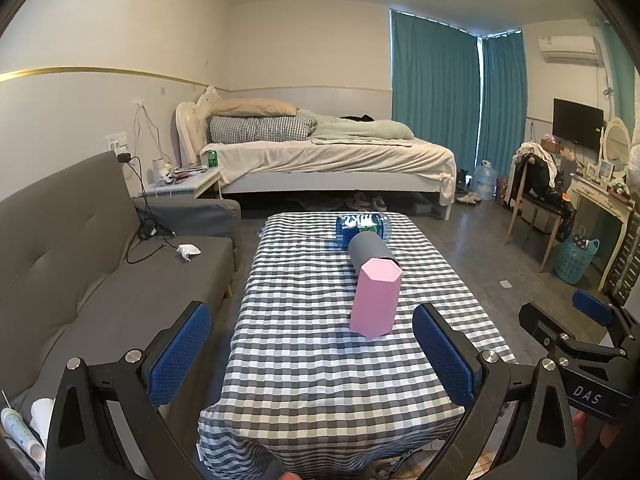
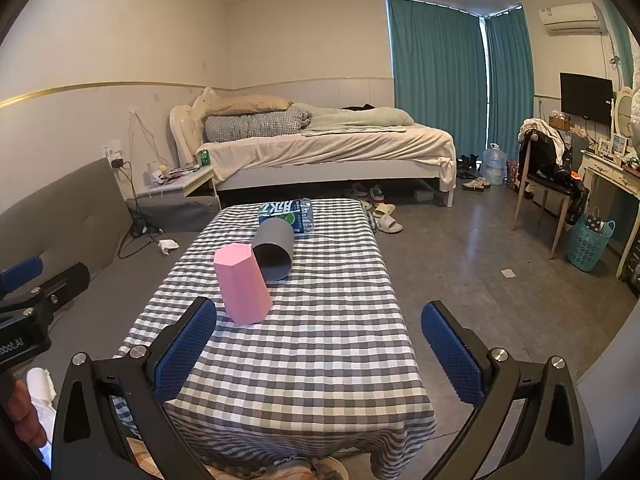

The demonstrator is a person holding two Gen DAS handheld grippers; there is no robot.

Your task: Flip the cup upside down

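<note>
The pink hexagonal cup (image 1: 375,298) stands on end with its closed face up and its long axis vertical, in the middle of the checked desk (image 1: 320,360), just in front of a grey cup (image 1: 370,251) lying on its side, mouth toward the cameras. Behind the grey cup lies a blue-labelled bottle pack (image 2: 286,213). Both the left gripper (image 1: 312,354) and right gripper (image 2: 320,350) hover at the desk's near end, jaws spread wide and empty; "DAS" is printed on the right gripper's body.

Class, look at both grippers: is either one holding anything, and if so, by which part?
Nothing is held. The left gripper and right gripper are both open, short of the pink cup.
</note>
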